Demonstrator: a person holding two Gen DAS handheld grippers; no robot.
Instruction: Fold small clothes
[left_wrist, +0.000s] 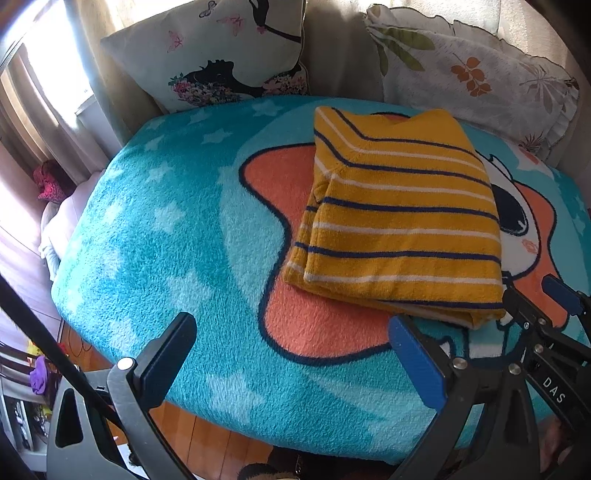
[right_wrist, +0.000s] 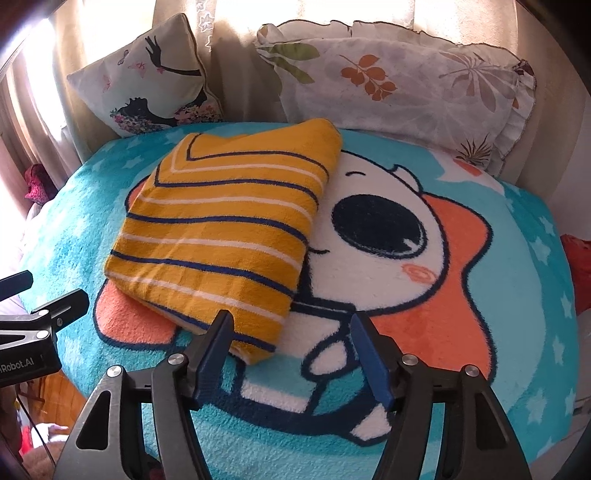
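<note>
Mustard-yellow knit with navy and white stripes, the small sweater (right_wrist: 221, 229) lies folded into a compact rectangle on the teal cartoon fleece blanket (right_wrist: 498, 369), just in front of two cushions. The right gripper (right_wrist: 291, 328) stands with its jaws wide and nothing between them, one finger just at the sweater's near corner; the left gripper (left_wrist: 291, 332) is likewise spread and empty, off to the garment's side. The fold looks finished or nearly so — the step in hand seems to be letting go cleanly. It is done well by drawing both tools straight back, not snagging the fluffy knit, so the stacked layers stay squared.
</note>
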